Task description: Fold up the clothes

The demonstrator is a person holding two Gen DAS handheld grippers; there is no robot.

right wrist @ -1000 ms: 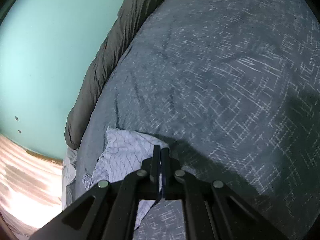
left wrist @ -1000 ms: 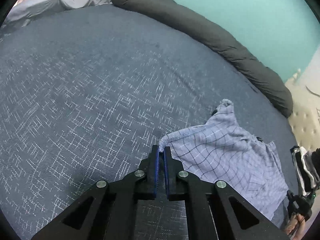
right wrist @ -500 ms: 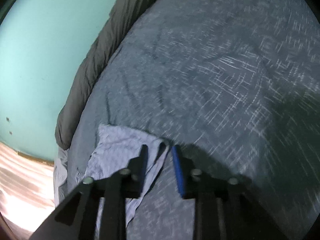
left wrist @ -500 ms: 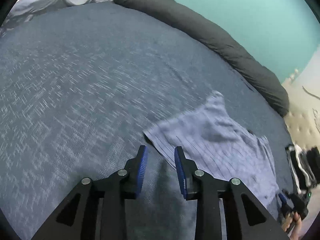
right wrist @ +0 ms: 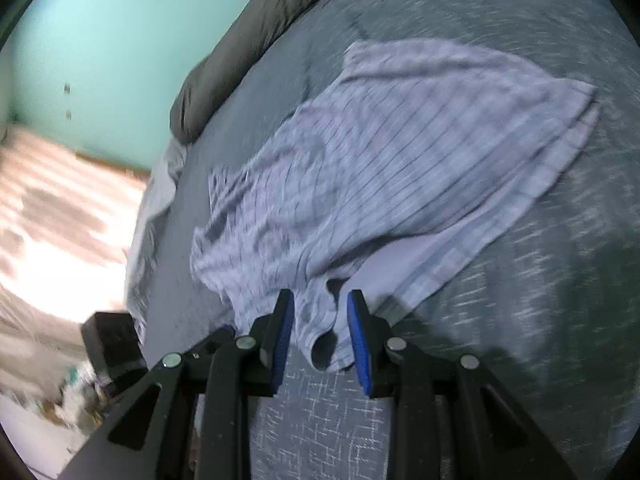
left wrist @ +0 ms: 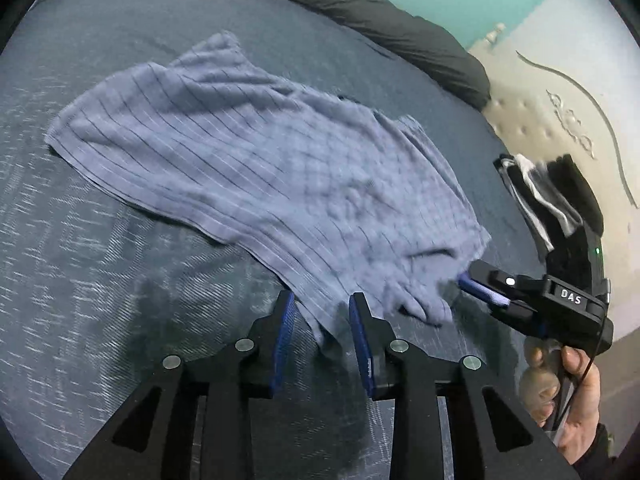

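Bedspread (left wrist: 100,300) bare around shirt (left wrist: 256,160); hem near tools.

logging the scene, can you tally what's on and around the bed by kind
Garments, blue-grey checked: 1
Black-and-white items at the bed's edge, too blurred to identify: 1
Dark grey rolled duvets: 1
Patterned bedspreads: 1
Grippers: 2, the left gripper and the right gripper, both open with a garment edge between the jaws
Total: 6
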